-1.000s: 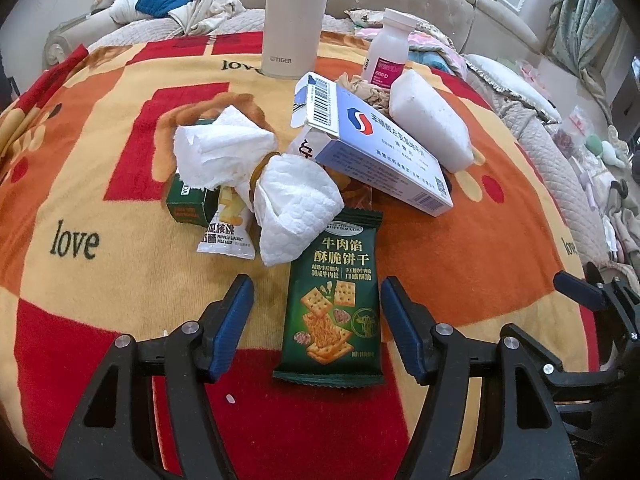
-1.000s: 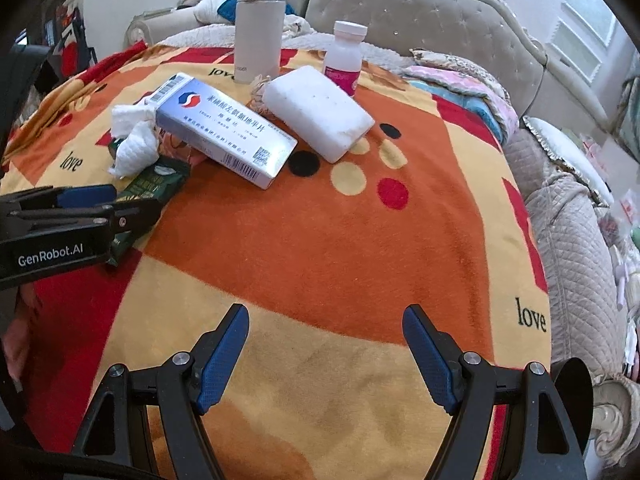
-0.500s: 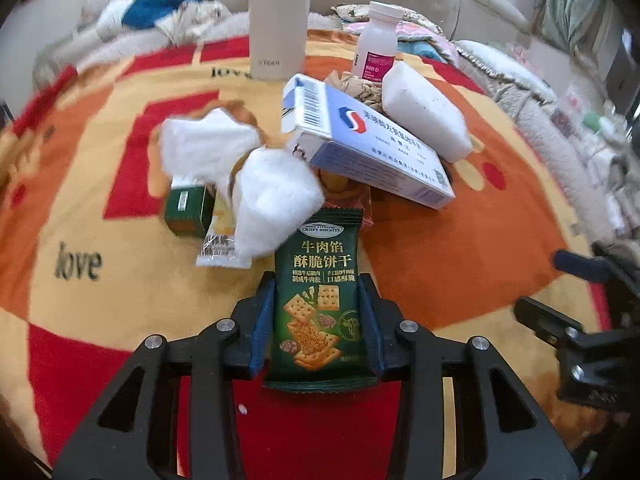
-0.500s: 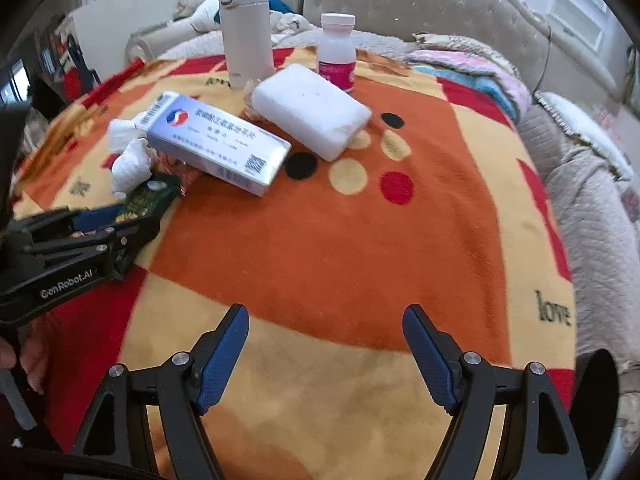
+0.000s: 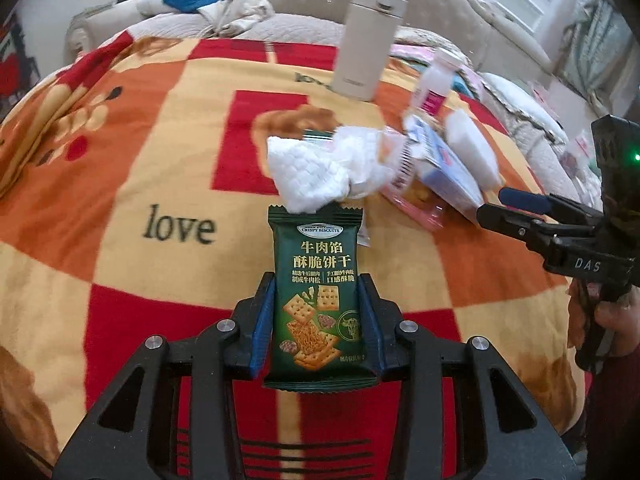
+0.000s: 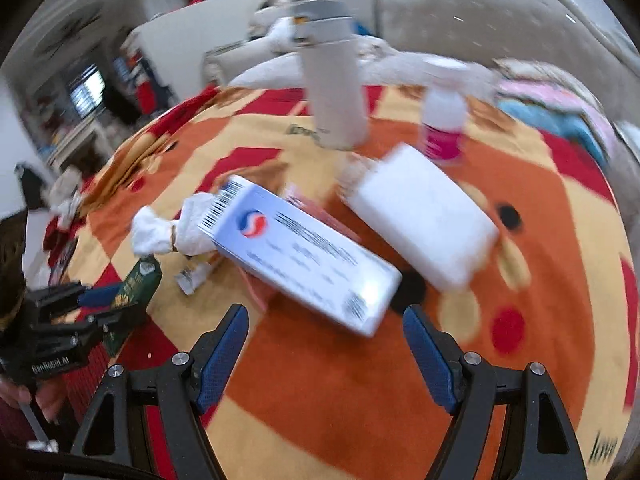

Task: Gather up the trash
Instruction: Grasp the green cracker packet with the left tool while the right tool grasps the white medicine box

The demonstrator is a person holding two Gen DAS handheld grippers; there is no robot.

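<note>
My left gripper (image 5: 318, 312) is shut on a green biscuit packet (image 5: 316, 280), which stands upright between the blue pads, lifted off the blanket. That packet (image 6: 138, 280) and the left gripper (image 6: 96, 306) show at the left of the right wrist view. My right gripper (image 6: 324, 344) stands open with nothing between its fingers, just short of a white and blue medicine box (image 6: 304, 256). Crumpled white tissues (image 5: 320, 176) lie behind the packet, and a small torn wrapper (image 6: 194, 276) lies beside the tissues (image 6: 172, 230).
A white thermos (image 5: 370, 36), a white bottle with a pink label (image 6: 444, 120) and a white tissue pack (image 6: 424, 216) stand on the red, orange and yellow blanket (image 5: 120, 160). A quilted sofa (image 5: 440, 4) rises behind. A hand (image 5: 616, 316) holds the right gripper.
My left gripper closed on the green biscuit packet and lifted it away from the pile. My right gripper swung left toward the medicine box, staying open.
</note>
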